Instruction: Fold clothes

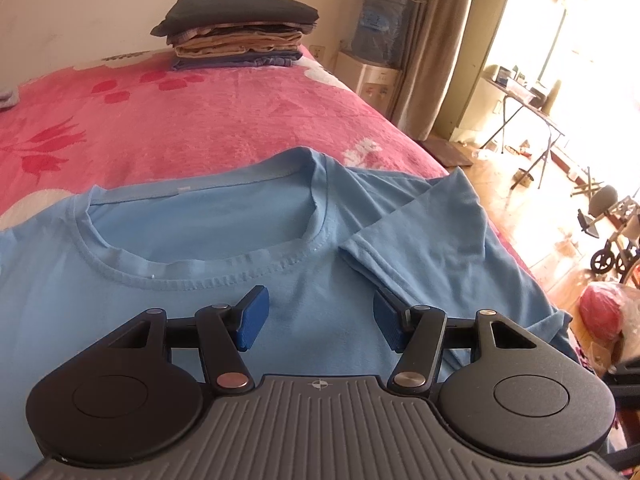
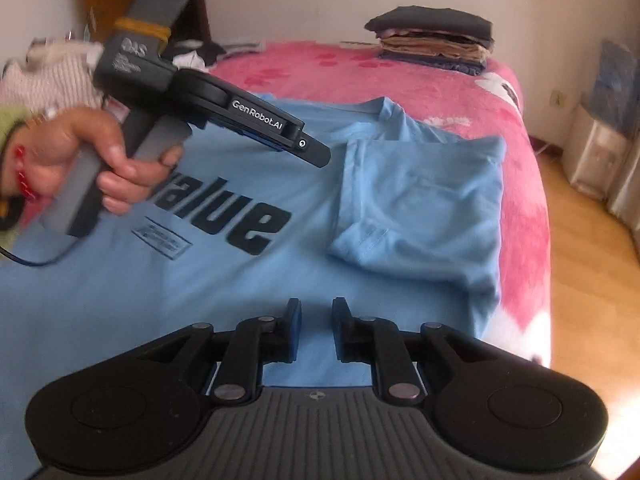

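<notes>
Hand (image 2: 108, 160) at far left grips the left gripper (image 2: 316, 152), which hangs over the chest of the light blue T-shirt (image 2: 224, 292); its own camera shows the blue pads (image 1: 252, 320) spread apart just below the collar (image 1: 192, 272), nothing between them. The shirt lies flat on the pink blanket (image 2: 432, 92), one sleeve (image 2: 420, 200) folded inward (black lettering faces up). The right gripper (image 2: 316, 328) hovers above the shirt, jaws narrowly parted and empty. Beyond, folded clothes (image 2: 436, 40) sit stacked.
</notes>
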### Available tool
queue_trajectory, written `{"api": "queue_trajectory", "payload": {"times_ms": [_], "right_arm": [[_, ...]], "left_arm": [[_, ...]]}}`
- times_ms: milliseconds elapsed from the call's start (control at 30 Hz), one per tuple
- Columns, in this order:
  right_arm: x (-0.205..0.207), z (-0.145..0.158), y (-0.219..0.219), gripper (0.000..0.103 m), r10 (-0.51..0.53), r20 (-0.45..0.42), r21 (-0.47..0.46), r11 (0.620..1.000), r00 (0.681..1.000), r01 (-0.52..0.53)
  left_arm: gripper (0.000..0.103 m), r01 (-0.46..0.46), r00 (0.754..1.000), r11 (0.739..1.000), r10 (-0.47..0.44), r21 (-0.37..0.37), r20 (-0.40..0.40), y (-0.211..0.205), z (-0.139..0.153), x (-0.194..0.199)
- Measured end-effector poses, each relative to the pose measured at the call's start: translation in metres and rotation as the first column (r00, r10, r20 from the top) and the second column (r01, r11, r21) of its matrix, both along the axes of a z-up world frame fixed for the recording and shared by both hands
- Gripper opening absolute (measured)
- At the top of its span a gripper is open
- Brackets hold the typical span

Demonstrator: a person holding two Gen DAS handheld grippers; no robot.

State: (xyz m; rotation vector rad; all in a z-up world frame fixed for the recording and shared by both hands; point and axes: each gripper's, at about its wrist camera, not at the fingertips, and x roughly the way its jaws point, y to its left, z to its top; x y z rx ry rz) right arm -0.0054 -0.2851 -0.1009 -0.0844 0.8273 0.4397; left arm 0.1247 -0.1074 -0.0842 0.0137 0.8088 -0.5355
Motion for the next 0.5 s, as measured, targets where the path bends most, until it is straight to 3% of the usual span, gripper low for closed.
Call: {"api": "queue_trajectory", "payload": {"times_ms": [133,267,367,500], "right_arm": [[0.000,0.014,-0.017,0.018,-0.118,0.043,0.051,0.992,0.992,0.115],[0.016,0.023,-0.042,0.019,-0.268,0.060,0.083,0.961,0.962,0.263],[0.030,0.021,-0.055,0.019,-0.349,0.041,0.104,0.933,0.936,0.344],[0.047,0.006,-0.071,0.019,-0.442,-0.066,0.148,0.882,0.895,0.447]], "left_arm": [[0.058,-0.006,1.000,1.000,0.006,-0.005,-0.002,0.001,0.002,0.001],[0.058,-0.004,1.000,1.000,0.004,-0.005,0.000,0.000,0.004,-0.001],[0.058,-0.003,1.000,1.000,0.003,0.004,0.004,-0.004,0.005,-0.004],[0.058,0.007,1.000,1.000,-0.007,0.011,0.001,-0.011,0.003,-0.007]]}}
